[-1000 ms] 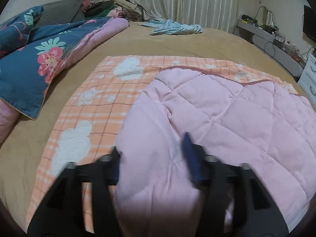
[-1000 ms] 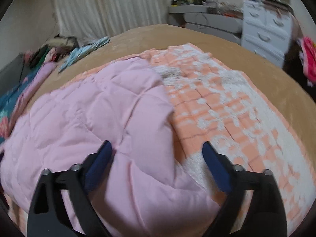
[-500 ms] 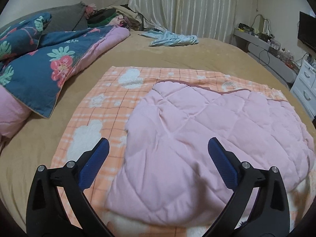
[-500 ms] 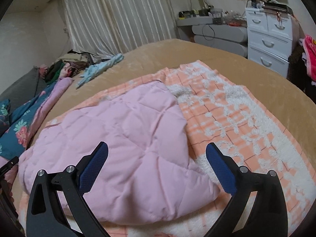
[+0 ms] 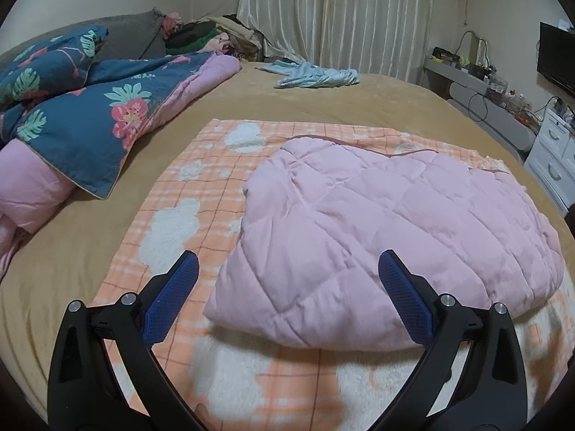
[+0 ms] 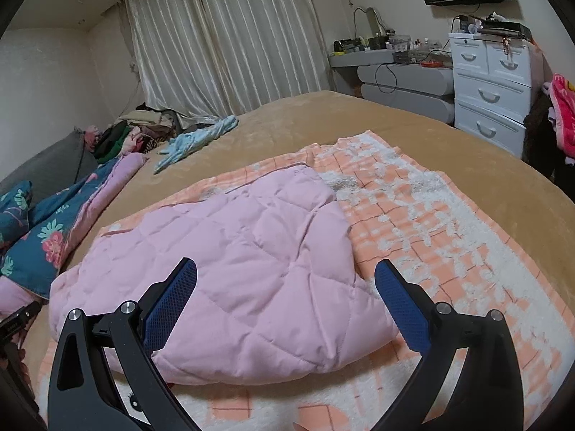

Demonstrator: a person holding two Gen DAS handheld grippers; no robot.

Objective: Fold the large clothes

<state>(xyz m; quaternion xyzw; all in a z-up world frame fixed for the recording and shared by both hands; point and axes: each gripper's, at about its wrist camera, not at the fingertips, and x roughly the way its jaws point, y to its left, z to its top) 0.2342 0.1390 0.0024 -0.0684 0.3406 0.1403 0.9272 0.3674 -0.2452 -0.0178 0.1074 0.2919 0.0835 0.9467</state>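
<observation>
A pink quilted garment (image 5: 377, 222) lies folded over on an orange-and-white checked blanket (image 5: 201, 194) spread on the tan bed. It also shows in the right wrist view (image 6: 244, 262), on the same blanket (image 6: 431, 222). My left gripper (image 5: 287, 291) is open and empty, held above the garment's near left edge. My right gripper (image 6: 285, 294) is open and empty, held above the garment's near right edge. Neither touches the cloth.
A blue floral duvet with pink lining (image 5: 82, 115) is heaped at the left. A light blue cloth (image 5: 312, 77) lies at the far side near the curtains. A clothes pile (image 6: 136, 133) sits at the headboard. White drawers (image 6: 492, 86) and a grey shelf stand right.
Both grippers have pulled back and up from the pink garment. The left gripper, closed on the cloth a second ago, has opened and let it go. The garment now lies flat.
</observation>
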